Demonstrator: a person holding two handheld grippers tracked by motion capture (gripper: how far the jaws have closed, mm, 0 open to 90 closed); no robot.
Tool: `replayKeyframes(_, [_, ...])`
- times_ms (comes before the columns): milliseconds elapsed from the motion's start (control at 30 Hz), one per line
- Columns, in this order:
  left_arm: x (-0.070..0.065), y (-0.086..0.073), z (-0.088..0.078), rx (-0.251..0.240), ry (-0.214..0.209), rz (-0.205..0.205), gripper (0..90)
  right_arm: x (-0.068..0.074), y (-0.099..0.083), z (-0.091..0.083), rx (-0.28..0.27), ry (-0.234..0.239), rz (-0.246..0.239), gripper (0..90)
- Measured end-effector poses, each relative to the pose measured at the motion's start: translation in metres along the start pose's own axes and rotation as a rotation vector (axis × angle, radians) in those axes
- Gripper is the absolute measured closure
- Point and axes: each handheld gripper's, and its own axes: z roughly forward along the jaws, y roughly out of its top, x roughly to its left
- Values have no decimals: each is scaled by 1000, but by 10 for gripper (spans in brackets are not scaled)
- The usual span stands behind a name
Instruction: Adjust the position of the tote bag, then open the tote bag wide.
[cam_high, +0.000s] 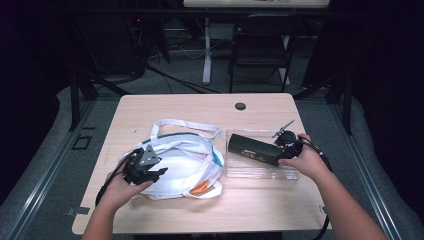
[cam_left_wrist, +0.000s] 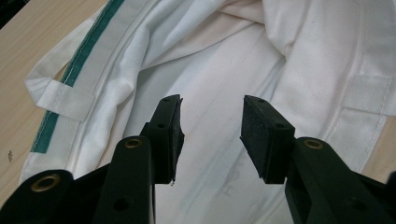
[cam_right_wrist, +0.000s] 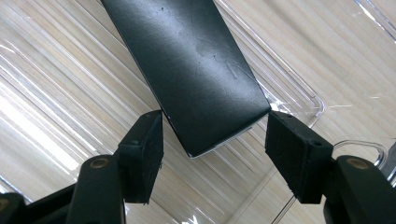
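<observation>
progress: early; black box (cam_high: 254, 149) not yet in white bag (cam_high: 182, 167), packing left, I judge
box: in clear tray (cam_high: 260, 171) on tabletop (cam_high: 200, 107)
right gripper (cam_right_wrist: 212, 140): fingers apart around box end, grip unclear
left gripper (cam_left_wrist: 210, 135): fingers apart over bag cloth
bag contents: orange item (cam_high: 200, 188) peeking out

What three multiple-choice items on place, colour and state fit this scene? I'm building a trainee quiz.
1. Where is the black box? A inside the bag; B over the clear tray; C on the floor.
2. What colour is the bag's edge stripe? A red; B green; C purple.
3. How do the left gripper's jaws stand? A apart over bag cloth; B clamped on the box; C clamped on a strap.
Answers: B, the ribbed tray shows beneath the box; B, a green band runs along the hem; A, cloth shows in the gap.
</observation>
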Motion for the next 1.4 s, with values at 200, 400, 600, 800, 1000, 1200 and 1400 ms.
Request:
replayKeyframes(200, [0,-1,-1,-3,1,-1,577,-1,3,-1,4,7,-10,400])
replayKeyframes(400, [1,-2,-2,-3,3,-7,577,0,5,0,-2,-12,-1,390])
replayKeyframes(600, [1,-3,-2,-2,5,-9,577,-2,3,3,-31,-20,57,365])
replayKeyframes(800, [1,-4,-2,-1,8,-10,577,-5,4,5,11,-21,59,366])
replayKeyframes(1000, [2,-5,-4,-3,10,-13,577,-5,8,6,10,-7,80,366])
replayKeyframes(1200, [2,-7,-4,-3,8,-14,577,-6,11,8,22,-18,75,370])
replayKeyframes(1400, [2,-8,-5,-1,12,-18,577,-7,14,11,16,-20,90,374])
